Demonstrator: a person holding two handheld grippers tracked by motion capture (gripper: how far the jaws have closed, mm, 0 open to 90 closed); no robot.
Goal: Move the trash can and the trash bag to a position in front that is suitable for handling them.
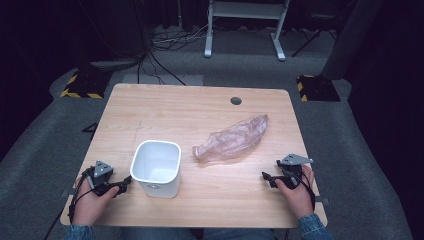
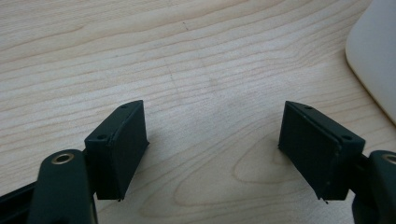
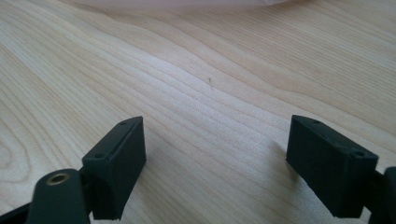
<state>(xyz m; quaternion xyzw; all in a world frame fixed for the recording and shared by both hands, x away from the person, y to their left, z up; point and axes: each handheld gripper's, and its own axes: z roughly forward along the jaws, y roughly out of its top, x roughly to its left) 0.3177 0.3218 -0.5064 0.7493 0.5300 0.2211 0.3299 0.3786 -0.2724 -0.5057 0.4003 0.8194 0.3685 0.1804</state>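
Observation:
A white square bin (image 1: 156, 167) stands upright on the wooden table (image 1: 190, 107), left of centre near the front. A crumpled, pinkish translucent plastic bag (image 1: 232, 139) lies flat to its right. My left gripper (image 1: 124, 185) rests on the table just left of the bin, jaws wide apart, empty. In the left gripper view the gripper (image 2: 214, 154) frames bare wood, with the bin's wall (image 2: 373, 51) at the right edge. My right gripper (image 1: 266, 178) lies near the front right, open and empty, below the bag. In the right gripper view the gripper (image 3: 215, 168) faces wood, the bag's edge (image 3: 177, 3) at the top.
A dark round cable hole (image 1: 236, 100) sits near the table's far edge. Beyond the table are grey floor, loose cables (image 1: 172, 40), a white desk frame (image 1: 245, 25) and two yellow-black striped blocks (image 1: 82, 85).

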